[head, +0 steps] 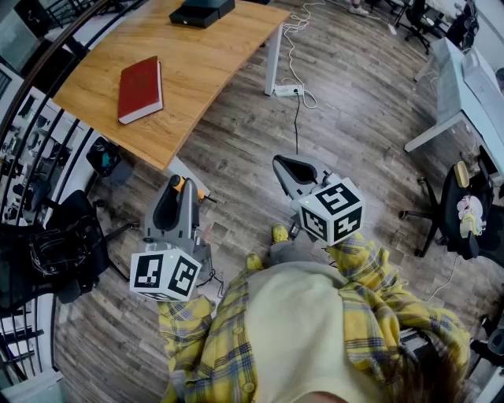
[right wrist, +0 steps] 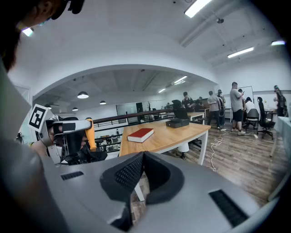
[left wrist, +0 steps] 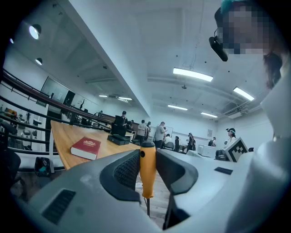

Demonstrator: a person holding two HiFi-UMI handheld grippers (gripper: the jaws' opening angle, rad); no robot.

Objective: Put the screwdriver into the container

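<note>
Open office with grey wood-plank floor [head: 354, 118] and a curved wooden desk [head: 205, 63] on white legs. Near its left edge a red book [head: 140, 89], at the far edge a black box [head: 202, 11]. Overhead, strip lights [left wrist: 193, 74] on a white ceiling [left wrist: 136, 36].

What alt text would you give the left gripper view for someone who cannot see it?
The left gripper clamps an orange-handled screwdriver upright between its jaws, shaft pointing down. Beyond it, a wooden table carries a red book and a black box.

An open-plan office is indicated by wooden desks [head: 197, 71], swivel chairs [head: 455, 206], ceiling strip lights [left wrist: 193, 74] and trailing floor cables [head: 297, 126].
</note>
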